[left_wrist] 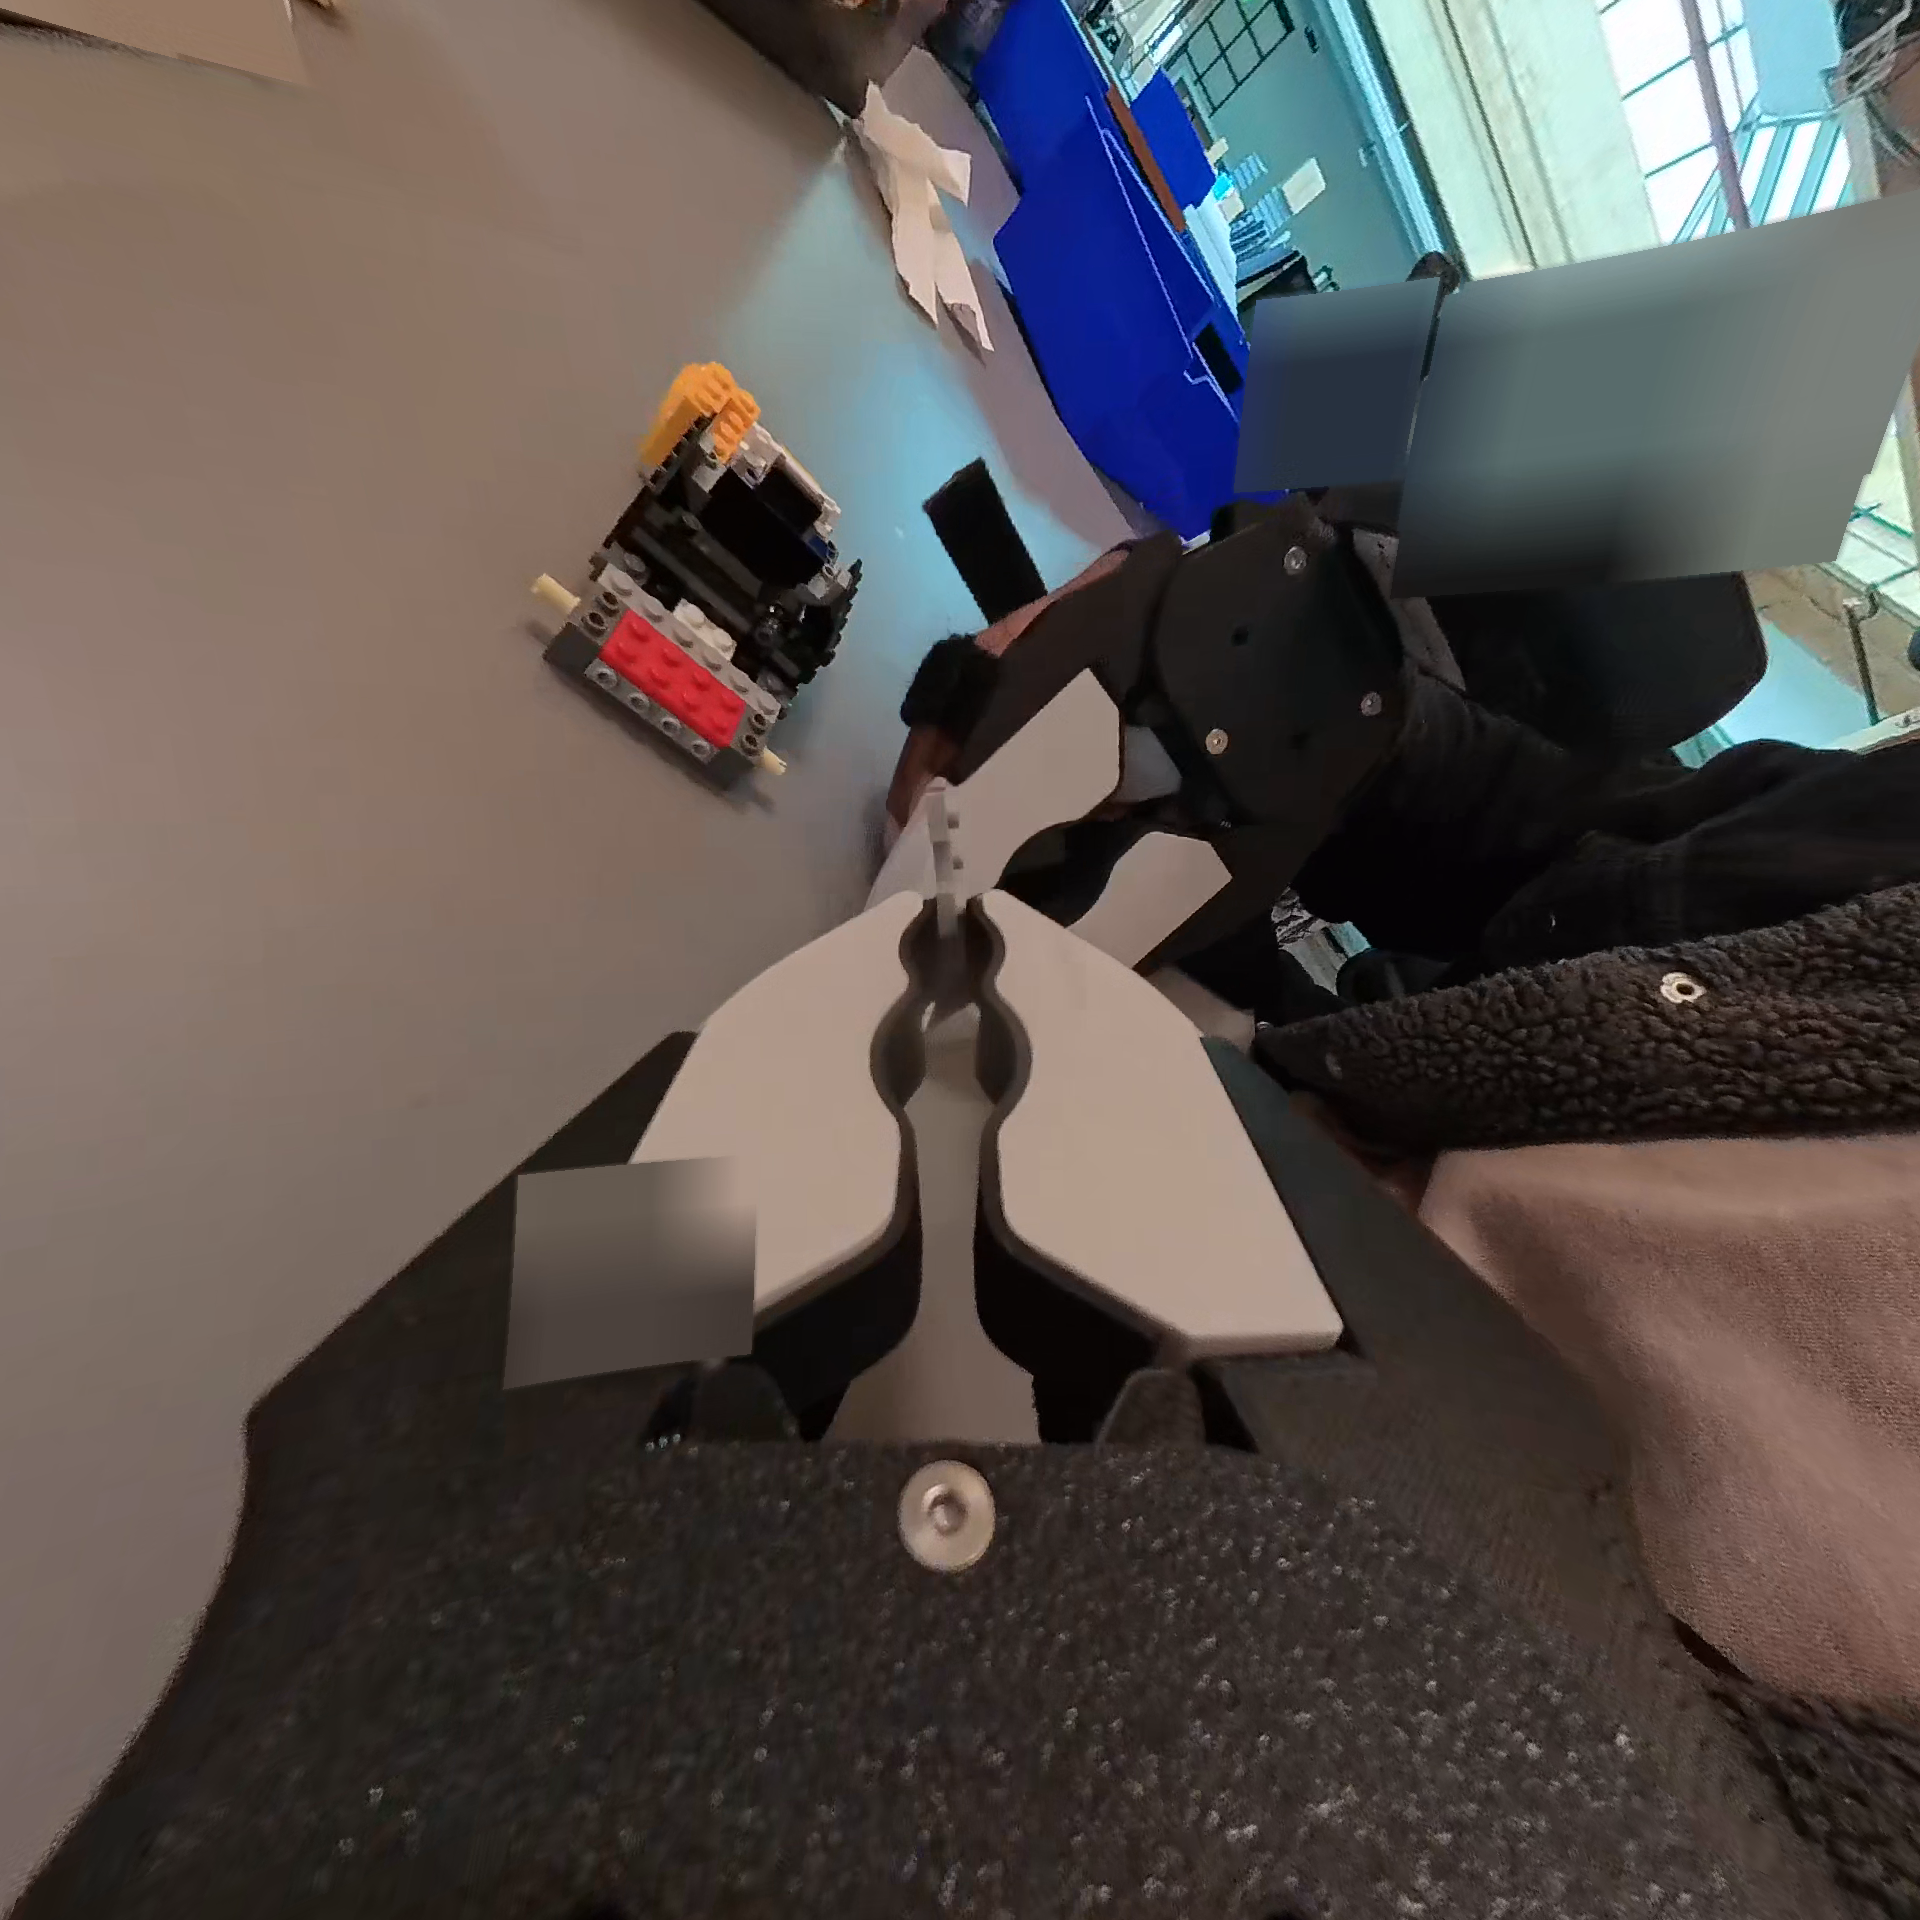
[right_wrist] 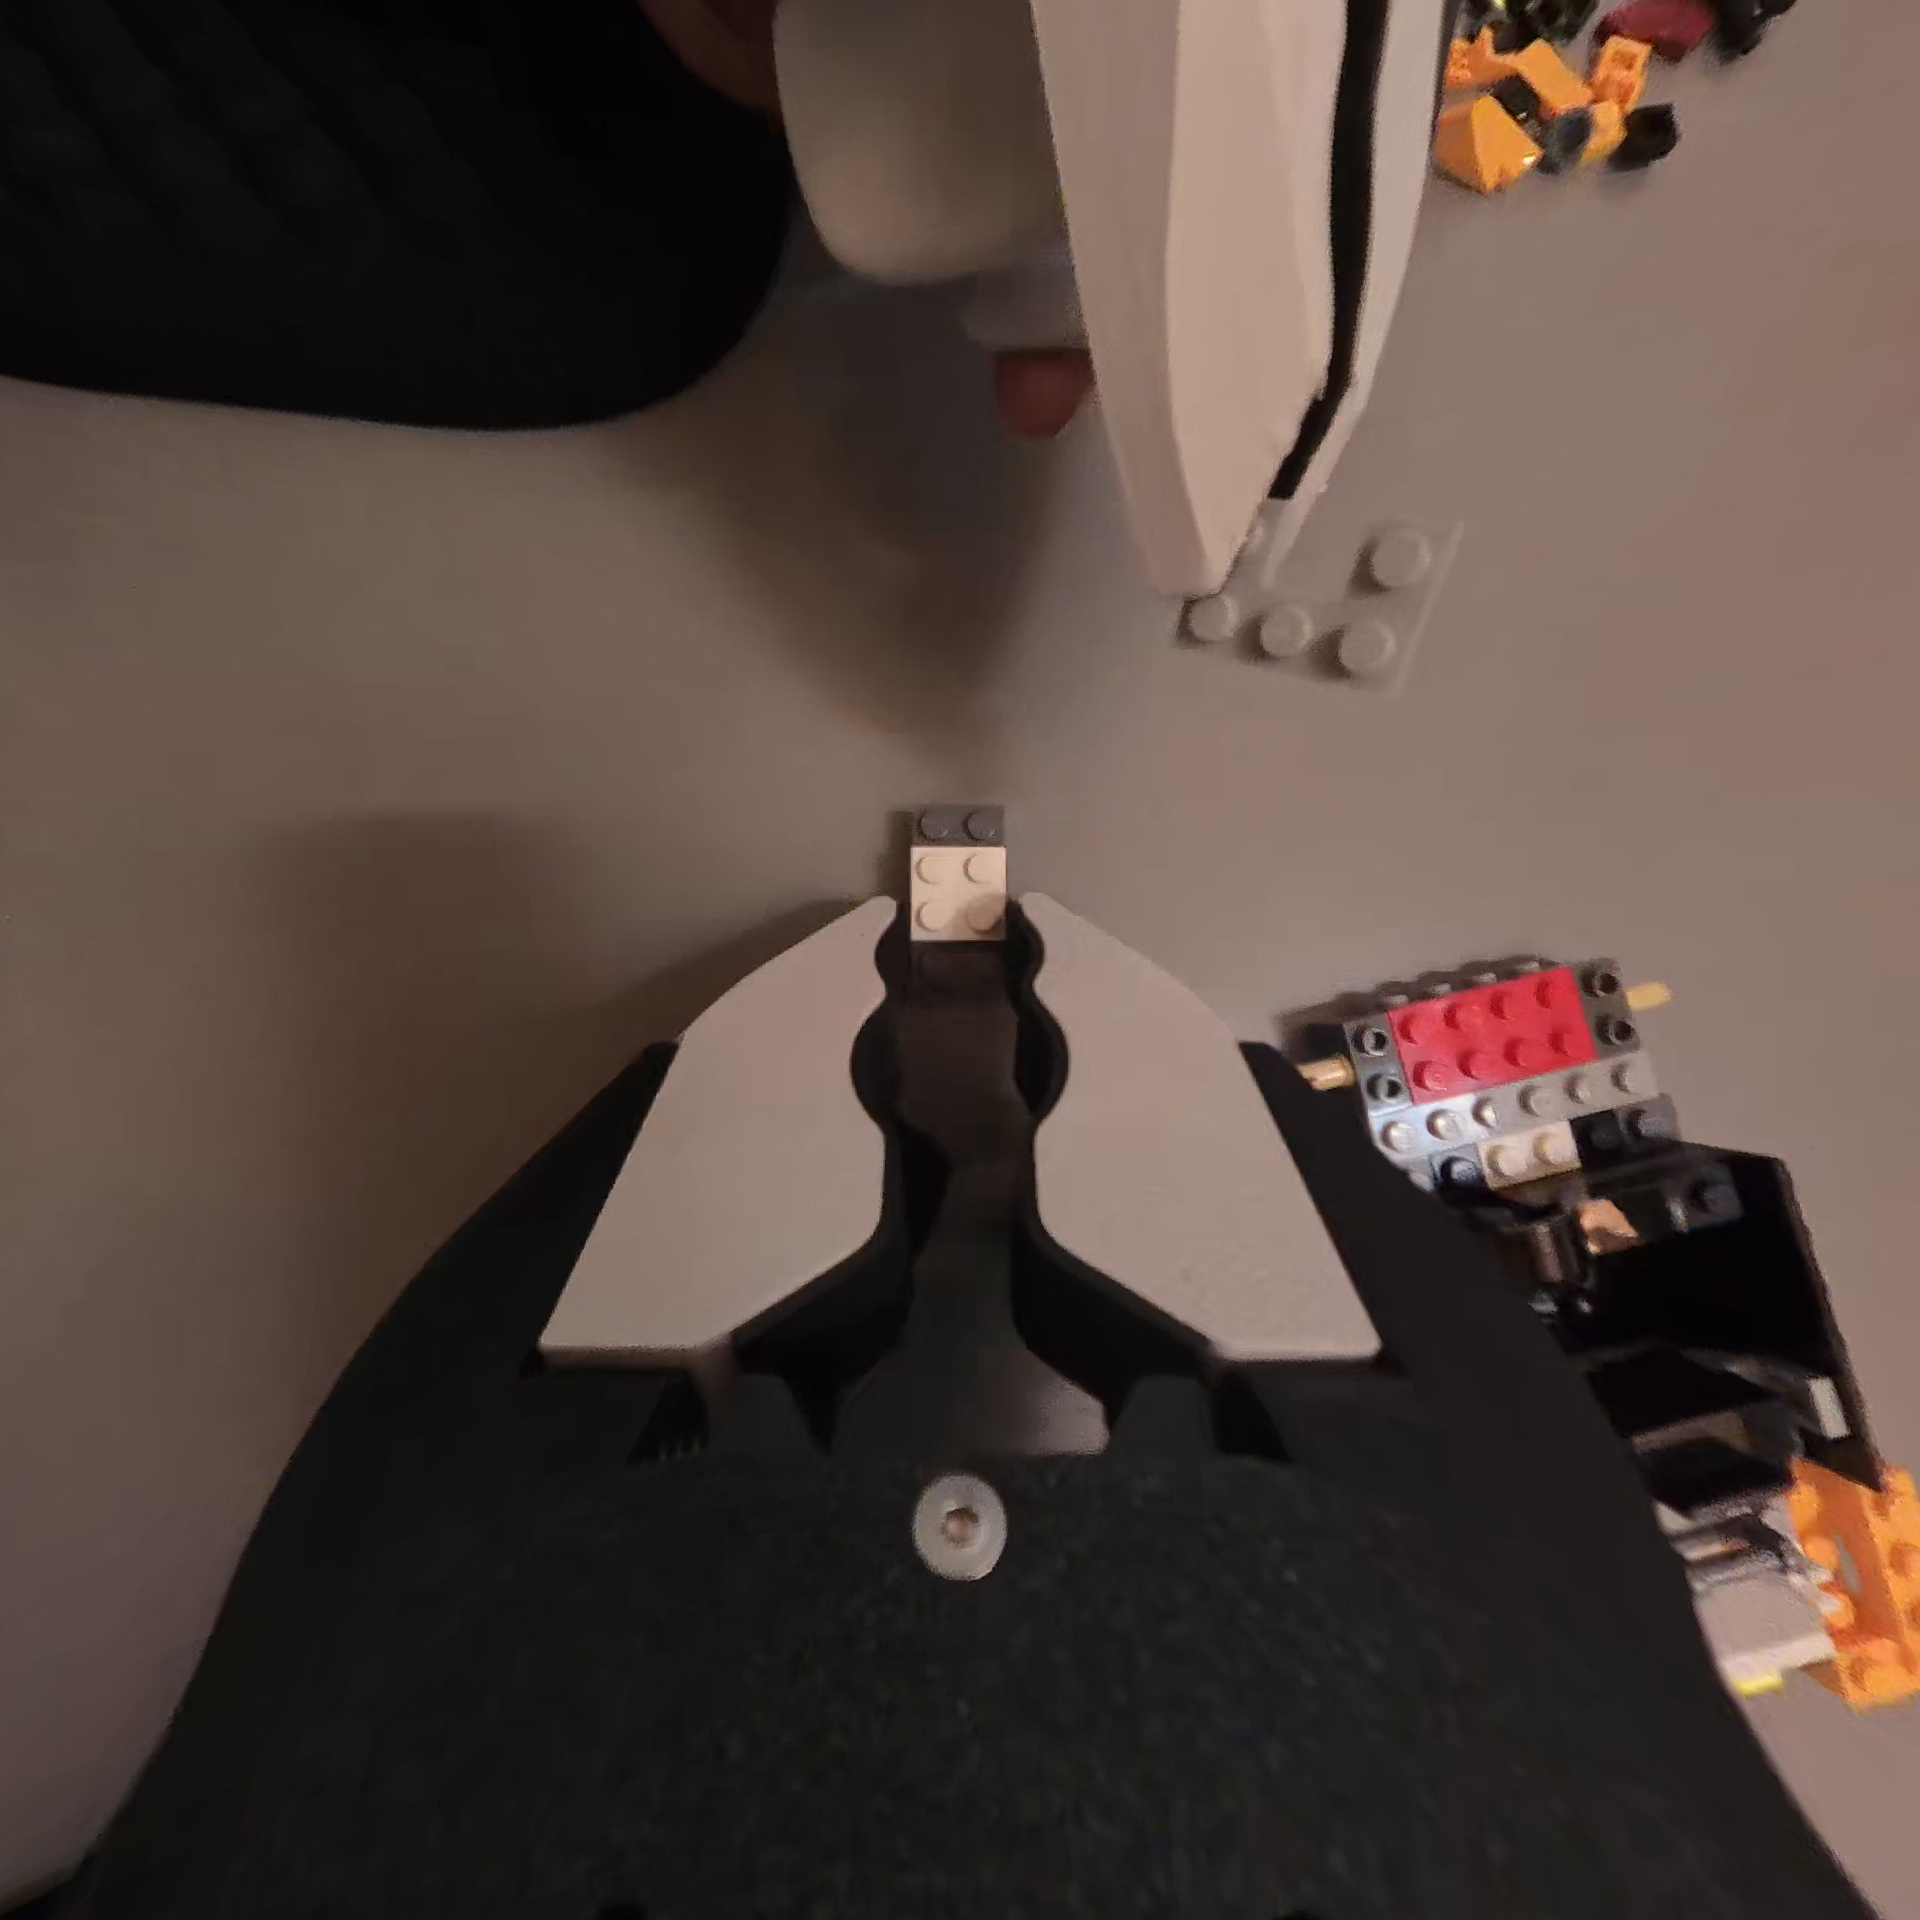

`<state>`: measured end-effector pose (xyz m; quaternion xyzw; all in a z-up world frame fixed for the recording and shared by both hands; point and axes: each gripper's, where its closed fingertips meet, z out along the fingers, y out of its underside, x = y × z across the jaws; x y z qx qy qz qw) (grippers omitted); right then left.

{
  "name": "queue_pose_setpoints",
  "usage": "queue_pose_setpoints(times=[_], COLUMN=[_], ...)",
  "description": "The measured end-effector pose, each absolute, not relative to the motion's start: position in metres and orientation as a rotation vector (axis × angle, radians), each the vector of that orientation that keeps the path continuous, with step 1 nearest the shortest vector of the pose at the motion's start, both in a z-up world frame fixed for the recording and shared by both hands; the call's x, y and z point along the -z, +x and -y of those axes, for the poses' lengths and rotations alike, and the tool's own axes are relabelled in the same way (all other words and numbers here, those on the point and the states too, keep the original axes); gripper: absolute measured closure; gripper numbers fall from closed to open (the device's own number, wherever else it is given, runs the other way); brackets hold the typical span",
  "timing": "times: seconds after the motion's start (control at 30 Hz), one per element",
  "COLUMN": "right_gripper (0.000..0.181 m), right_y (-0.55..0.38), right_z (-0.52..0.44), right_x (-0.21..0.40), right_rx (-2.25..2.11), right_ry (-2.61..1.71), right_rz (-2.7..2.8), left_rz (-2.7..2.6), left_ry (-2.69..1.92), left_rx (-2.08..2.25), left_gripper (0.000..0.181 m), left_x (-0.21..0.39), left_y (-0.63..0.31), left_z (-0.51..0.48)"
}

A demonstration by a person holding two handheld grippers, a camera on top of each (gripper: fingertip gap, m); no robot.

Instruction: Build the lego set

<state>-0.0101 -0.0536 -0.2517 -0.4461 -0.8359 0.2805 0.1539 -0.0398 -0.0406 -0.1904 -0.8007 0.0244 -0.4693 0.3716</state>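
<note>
Above a grey tabletop [right_wrist: 416, 644], the right gripper [right_wrist: 959, 914] pinches a small stack of plates between its white fingertips: a white 2-by-2 studded plate [right_wrist: 958, 891] sitting on a dark grey plate [right_wrist: 958, 824] whose 2 end studs poke out beyond it. The left gripper [left_wrist: 951, 914] is pressed onto a thin light grey studded plate [left_wrist: 947, 852], held edge-on in its own view and seen flat from the right wrist view [right_wrist: 1340, 613]. The partly built model [left_wrist: 691, 592], black with a red studded brick, grey plates and an orange end, rests on the tabletop; the grey plate is held apart from the model's red end. A pile of loose orange and black pieces [right_wrist: 1558, 114] lies well beyond the model.
</note>
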Motion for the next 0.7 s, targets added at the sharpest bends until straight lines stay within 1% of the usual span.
queue_pose_setpoints(times=[0.03,0.1,0.17,0.3,0.7], right_gripper=[0.165,0.165,0.165,0.165,0.165], right_y=[-0.011,-0.016,-0.022,-0.026,-0.028], right_z=[0.054,0.047,0.041,0.026,0.026], right_x=[0.252,0.247,0.233,0.206,0.206], right_rx=[-0.801,-0.799,-0.881,-0.898,-0.85], right_ry=[-1.286,-1.298,-1.342,-1.352,-1.331], right_rz=[2.388,2.296,2.13,1.886,1.81], left_rz=[-0.058,-0.05,-0.041,-0.037,0.044], left_ry=[-2.051,-2.044,-2.026,-2.001,-2.043], left_rx=[1.204,1.203,1.222,1.276,1.347], left_gripper=[0.177,0.177,0.177,0.177,0.177], left_x=[0.19,0.189,0.186,0.18,0.192], left_y=[-0.04,-0.041,-0.041,-0.032,-0.028], left_z=[0.04,0.04,0.04,0.042,0.039])
